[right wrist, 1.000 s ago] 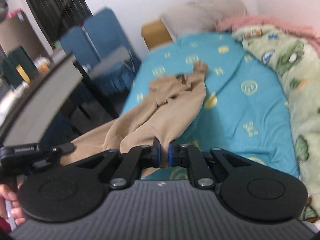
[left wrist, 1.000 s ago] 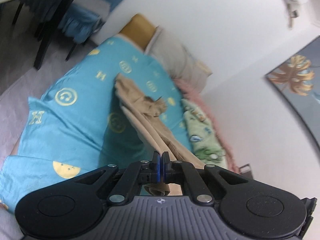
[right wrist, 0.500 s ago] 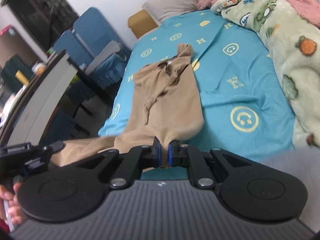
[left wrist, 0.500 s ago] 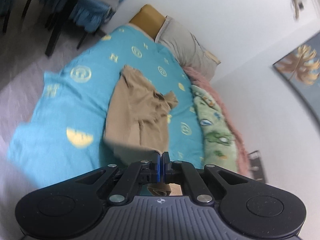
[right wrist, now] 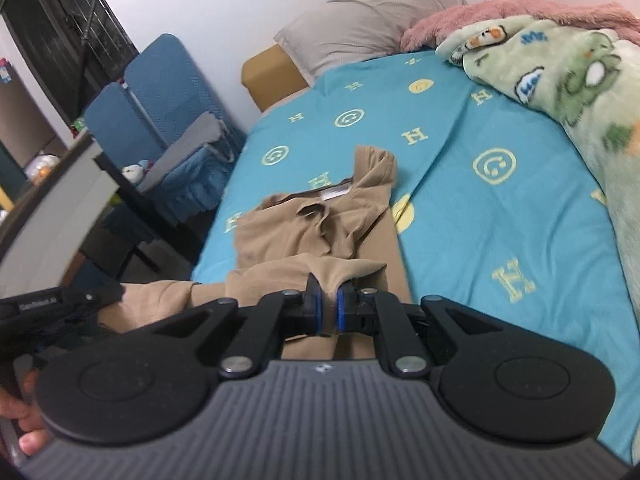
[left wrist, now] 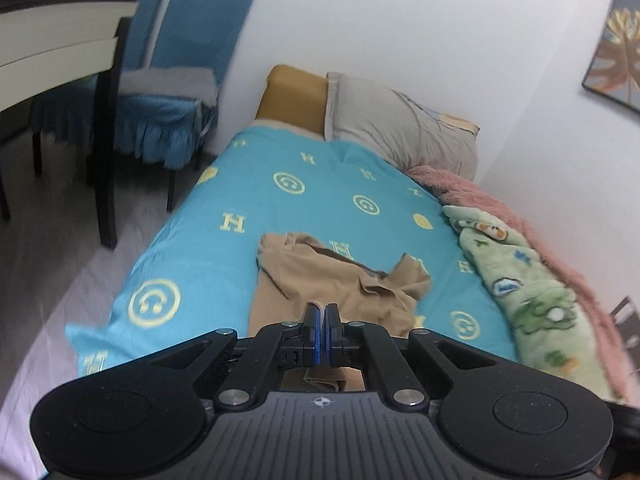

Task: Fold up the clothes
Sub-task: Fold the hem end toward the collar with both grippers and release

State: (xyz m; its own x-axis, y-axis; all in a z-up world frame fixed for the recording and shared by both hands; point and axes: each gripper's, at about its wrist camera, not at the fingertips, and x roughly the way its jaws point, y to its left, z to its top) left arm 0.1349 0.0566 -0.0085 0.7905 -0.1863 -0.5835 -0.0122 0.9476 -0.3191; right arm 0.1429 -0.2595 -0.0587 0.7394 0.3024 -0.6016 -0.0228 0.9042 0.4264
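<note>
Over the last second we have swung the tan trousers [right wrist: 320, 236] forward; their waist end now lies on the turquoise bed sheet [right wrist: 500, 216]. Left tongs [left wrist: 320, 312] and right tongs [right wrist: 325, 300] stay clamped on the leg ends, so the fold looks underway.

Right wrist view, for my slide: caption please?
Right gripper pinching tan trousers on a turquoise bedsheet.

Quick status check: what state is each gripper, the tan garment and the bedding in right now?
Left gripper: shut on tan garment.
Right gripper: shut on tan garment.
Tan garment: rumpled, far end lying on bed.
Blue sheet: spread flat.
Green blanket: bunched at bedside.
</note>
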